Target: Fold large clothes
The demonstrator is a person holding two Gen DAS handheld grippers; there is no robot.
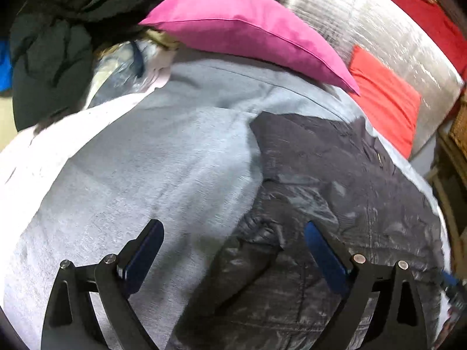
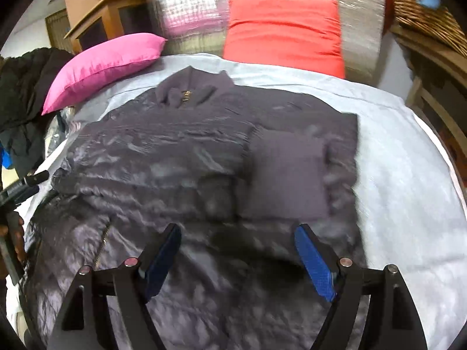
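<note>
both claws, left gripper [image 1: 233, 236] and right gripper [image 2: 238, 239], gape empty over the shiny dark-grey quilted jacket [image 2: 186, 157]. best to pinch one hem edge each and fold evenly.

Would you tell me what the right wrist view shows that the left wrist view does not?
Only the right wrist view shows the jacket's collar, a folded-in sleeve, a wicker basket, the open right gripper and the person's hand.

Only the left wrist view shows the open left gripper and a clear plastic bag.

Both show the jacket, the sheet, the pink pillow and the red pillow.
</note>
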